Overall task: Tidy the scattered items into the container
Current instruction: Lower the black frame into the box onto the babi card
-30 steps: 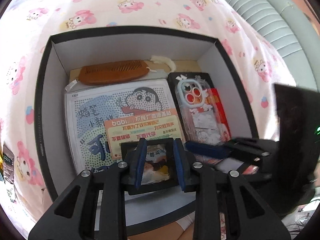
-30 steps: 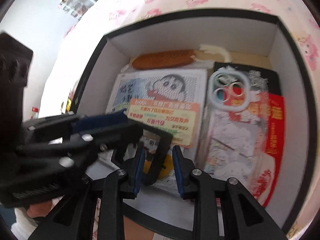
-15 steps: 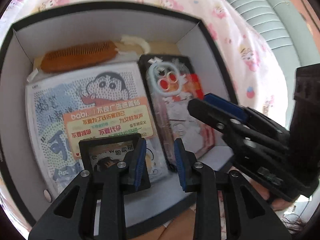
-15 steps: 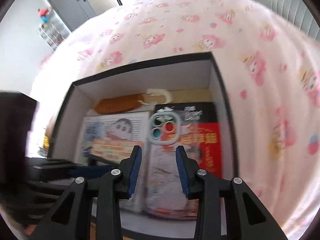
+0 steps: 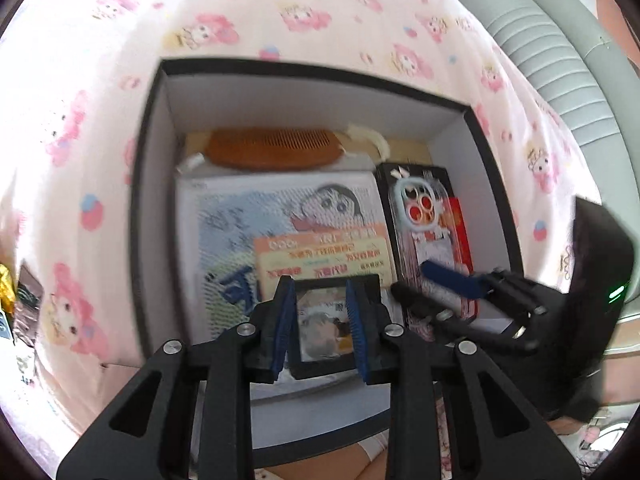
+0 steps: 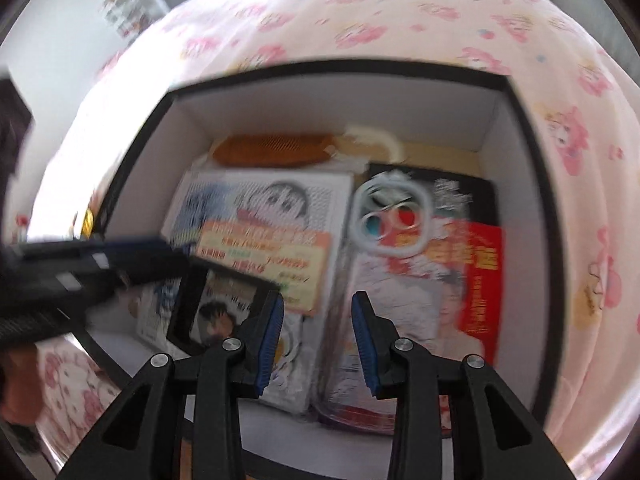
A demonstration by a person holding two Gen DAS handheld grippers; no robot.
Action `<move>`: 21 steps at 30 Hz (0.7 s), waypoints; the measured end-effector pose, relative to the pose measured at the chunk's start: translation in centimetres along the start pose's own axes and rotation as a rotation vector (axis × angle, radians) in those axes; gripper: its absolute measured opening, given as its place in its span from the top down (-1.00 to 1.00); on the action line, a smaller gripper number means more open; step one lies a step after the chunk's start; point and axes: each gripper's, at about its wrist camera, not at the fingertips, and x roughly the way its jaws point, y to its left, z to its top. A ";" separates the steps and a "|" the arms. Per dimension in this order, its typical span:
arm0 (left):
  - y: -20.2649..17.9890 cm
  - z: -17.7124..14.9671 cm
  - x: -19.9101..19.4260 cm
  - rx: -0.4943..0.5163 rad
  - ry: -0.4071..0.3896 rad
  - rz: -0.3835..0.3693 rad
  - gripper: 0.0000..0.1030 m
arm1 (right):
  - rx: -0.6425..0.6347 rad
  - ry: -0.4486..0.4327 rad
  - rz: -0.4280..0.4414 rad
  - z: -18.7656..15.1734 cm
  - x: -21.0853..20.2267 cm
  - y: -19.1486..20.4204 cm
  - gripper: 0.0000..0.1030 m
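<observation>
A black-rimmed box [image 5: 148, 184] with white walls sits on a pink cartoon bedsheet. Inside lie a brown comb [image 5: 272, 152], a cartoon-printed pad [image 5: 280, 216] with an orange card [image 5: 320, 256] on it, a clear phone case [image 5: 424, 216] on a red packet [image 5: 460, 232], and a small black photo frame [image 5: 324, 320] near the front wall. My left gripper [image 5: 319, 288] hangs over the frame; its jaws are narrowing, with nothing pinched. My right gripper [image 6: 318, 304] is open above the phone case [image 6: 384, 264], just right of the frame [image 6: 224, 304]. Each view shows the other gripper: right gripper [image 5: 412, 280], left gripper [image 6: 172, 256].
The bedsheet [image 5: 280, 12] surrounds the box on all sides. A grey ribbed cushion [image 5: 560, 60] runs along the far right. Small clutter [image 5: 8, 292] lies at the left edge. A person's hand [image 6: 16, 380] holds the left gripper.
The right gripper's jaws stand wider than a second ago and have shifted from the frame's corner to above the phone case. Both views swung away and back. The frame stays in the box.
</observation>
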 end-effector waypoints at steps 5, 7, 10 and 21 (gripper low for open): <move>0.6 0.8 0.2 0.000 -0.009 -0.017 0.49 | -0.058 0.022 0.060 0.3 1.1 2.3 0.40; 0.7 0.4 0.3 -0.003 -0.009 -0.012 0.49 | -0.075 0.048 0.135 0.2 1.6 3.2 0.40; 1.2 0.3 0.5 -0.013 -0.004 -0.021 0.49 | -0.101 0.055 0.173 -0.1 1.5 3.9 0.40; -1.0 -0.5 4.2 0.032 0.113 -0.153 0.49 | 0.120 -0.064 0.002 0.1 -0.9 -2.1 0.39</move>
